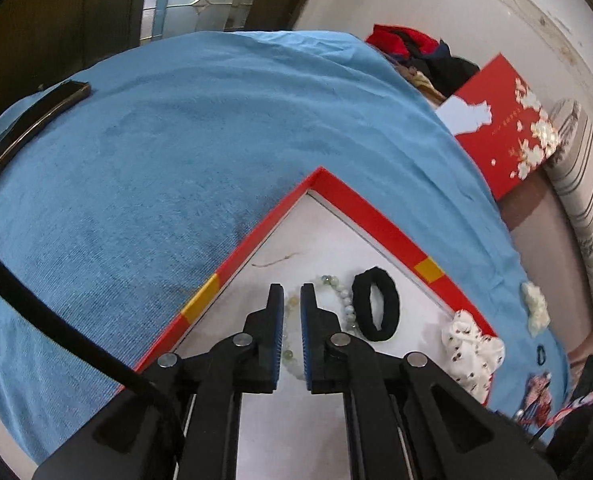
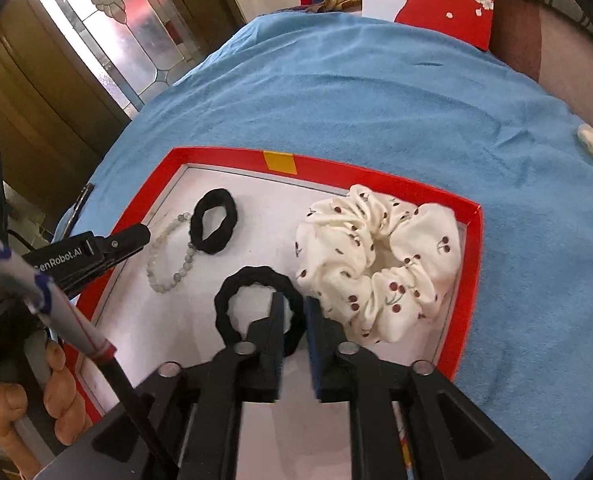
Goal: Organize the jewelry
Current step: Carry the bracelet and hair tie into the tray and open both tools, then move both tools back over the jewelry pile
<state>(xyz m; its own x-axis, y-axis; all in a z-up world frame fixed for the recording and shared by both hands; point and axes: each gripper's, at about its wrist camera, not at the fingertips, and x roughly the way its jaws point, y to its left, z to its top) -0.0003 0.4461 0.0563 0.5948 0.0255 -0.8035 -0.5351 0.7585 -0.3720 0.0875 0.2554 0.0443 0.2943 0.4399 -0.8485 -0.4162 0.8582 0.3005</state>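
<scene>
Bead bracelet (image 2: 172, 252) lies on the white floor of the red-rimmed tray (image 2: 470, 280), touching a black hair tie (image 2: 213, 222) on its far side. The left gripper (image 1: 292, 300) hovers over the bracelet, jaws a narrow gap apart, holding nothing. The right gripper (image 2: 294, 310) has its jaws slightly parted around the near rim of a second black hair tie (image 2: 256, 304); whether they pinch it cannot be told. A cherry-print scrunchie (image 2: 380, 264) lies just beside that tie. The tray rests on a blue towel (image 2: 376, 100).
</scene>
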